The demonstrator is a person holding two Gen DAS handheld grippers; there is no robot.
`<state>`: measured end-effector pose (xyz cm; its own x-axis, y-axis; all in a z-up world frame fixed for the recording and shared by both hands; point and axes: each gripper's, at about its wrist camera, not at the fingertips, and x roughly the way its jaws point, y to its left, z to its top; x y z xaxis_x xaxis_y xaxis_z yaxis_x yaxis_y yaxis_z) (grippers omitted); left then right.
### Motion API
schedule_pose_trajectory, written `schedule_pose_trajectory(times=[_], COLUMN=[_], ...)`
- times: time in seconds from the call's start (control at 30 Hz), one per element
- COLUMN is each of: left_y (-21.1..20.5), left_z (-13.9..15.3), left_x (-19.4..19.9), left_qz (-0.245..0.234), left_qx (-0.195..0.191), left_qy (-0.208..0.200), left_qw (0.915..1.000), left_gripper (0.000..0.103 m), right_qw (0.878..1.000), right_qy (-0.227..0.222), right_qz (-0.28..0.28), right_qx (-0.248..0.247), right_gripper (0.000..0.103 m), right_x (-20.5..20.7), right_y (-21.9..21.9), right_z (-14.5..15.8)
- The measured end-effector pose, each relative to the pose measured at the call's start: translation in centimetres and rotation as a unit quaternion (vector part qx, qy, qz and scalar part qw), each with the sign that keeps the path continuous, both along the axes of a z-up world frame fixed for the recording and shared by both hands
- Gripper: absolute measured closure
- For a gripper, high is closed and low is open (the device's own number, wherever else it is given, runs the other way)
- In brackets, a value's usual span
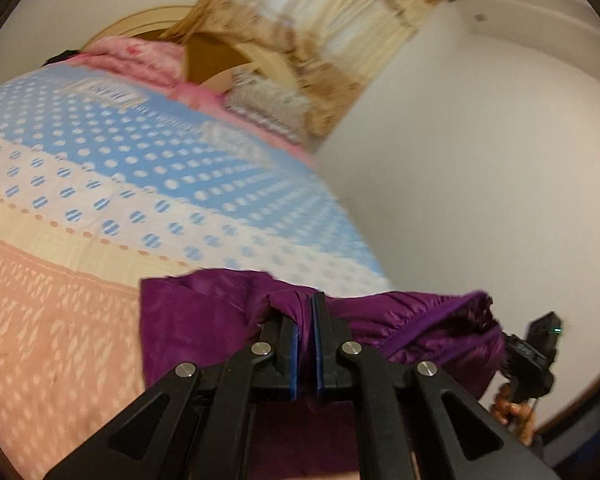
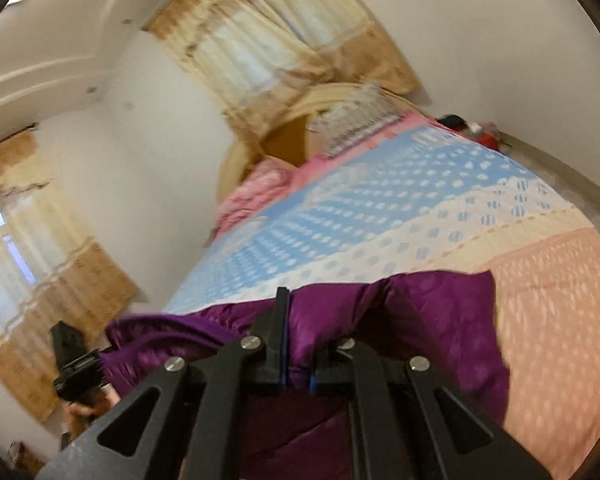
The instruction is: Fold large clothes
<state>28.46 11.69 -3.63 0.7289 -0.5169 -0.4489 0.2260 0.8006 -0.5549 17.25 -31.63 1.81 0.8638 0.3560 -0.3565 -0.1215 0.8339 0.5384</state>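
Note:
A shiny purple padded jacket (image 1: 204, 320) hangs stretched between my two grippers above the near part of the bed. In the left wrist view, my left gripper (image 1: 308, 312) is shut on a fold of its upper edge, and fabric bulges around both fingers. In the right wrist view, my right gripper (image 2: 300, 316) is shut on the purple jacket (image 2: 452, 320); cloth drapes over and hides its right finger. Each view catches the other gripper at the jacket's far end: the right gripper (image 1: 534, 354) and the left gripper (image 2: 74, 364), each held by a hand.
The bed sheet (image 1: 148, 168) has blue dotted, cream and peach bands. A pink quilt (image 1: 140, 58) and a patterned pillow (image 1: 272, 108) lie by the wooden headboard (image 2: 288, 140). Beige curtains (image 2: 260, 40) hang behind it. A white wall (image 1: 480, 180) runs along the bed's side.

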Motion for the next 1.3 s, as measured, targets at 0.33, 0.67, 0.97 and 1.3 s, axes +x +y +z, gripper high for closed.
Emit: schedule_pose_trajectory(times=[0.33,0.67,0.97,1.3], left_y=[-0.7,5.5,-5.7,-18.5], left_z=[-9.5,-8.1,-1.2,-7.2], left_x=[10.7,11.1,6.5,8.3], left_qz=[0.047,0.08,-0.024,-0.056], left_qx=[0.071,-0.062,0.124,0.219], left_qy=[0.101,0.106,-0.009,0.001], left_qw=[0.9912,0.9892,0.9919,0.974], left_gripper=[0.097,0.032,0.03,0.03], right_qw=[0.992,0.99,0.995,0.974], right_qy=[0.078,0.123,0.03,0.091], right_qz=[-0.071,-0.064,-0.079,-0.036], right_qx=[-0.072,0.012,-0.043,-0.202], right_gripper=[0.089,0.064,0.026,0.067], right_x=[12.6,15.3,8.5,12.2], right_y=[-1.7,-4.6,-3.6,6.3], right_z=[-11.0,-16.5,-7.9,-9.2])
